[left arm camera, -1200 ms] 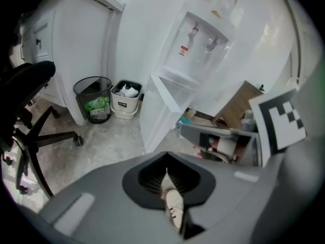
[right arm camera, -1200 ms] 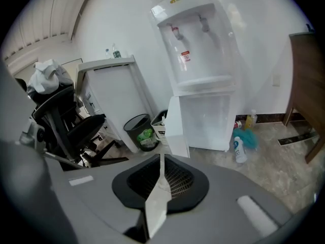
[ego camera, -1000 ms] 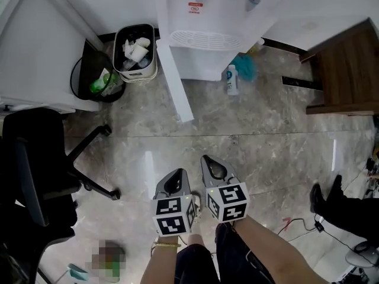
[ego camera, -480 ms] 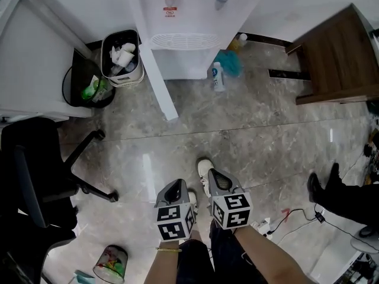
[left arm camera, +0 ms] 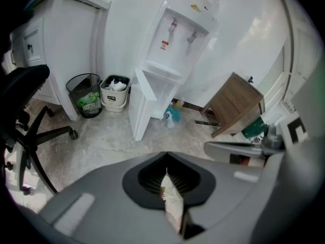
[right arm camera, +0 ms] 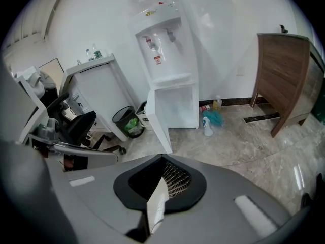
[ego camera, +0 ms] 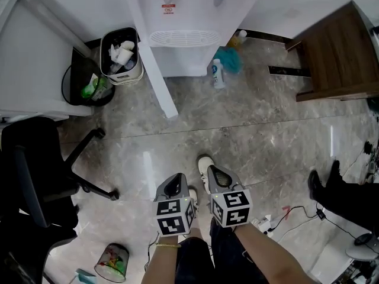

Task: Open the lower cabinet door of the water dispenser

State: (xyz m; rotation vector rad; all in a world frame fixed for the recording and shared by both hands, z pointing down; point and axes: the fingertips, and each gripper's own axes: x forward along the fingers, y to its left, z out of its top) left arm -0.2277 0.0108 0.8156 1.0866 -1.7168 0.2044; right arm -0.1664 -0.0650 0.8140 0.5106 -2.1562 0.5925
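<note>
The door (ego camera: 157,81) is standing wide open at the dispenser's (ego camera: 189,10) left front corner. The left gripper (ego camera: 175,183) and right gripper (ego camera: 215,174) are hanging side by side, well away from it, fingers pressed together, pinching nothing.

Lower centre: grey left gripper (ego camera: 176,180) and grey right gripper (ego camera: 212,173), each capped by a black-and-white marker cube (ego camera: 174,216). Dark trousers (ego camera: 198,260), white shoes (ego camera: 205,163) and a thin wristband (ego camera: 167,247) are worn.
</note>
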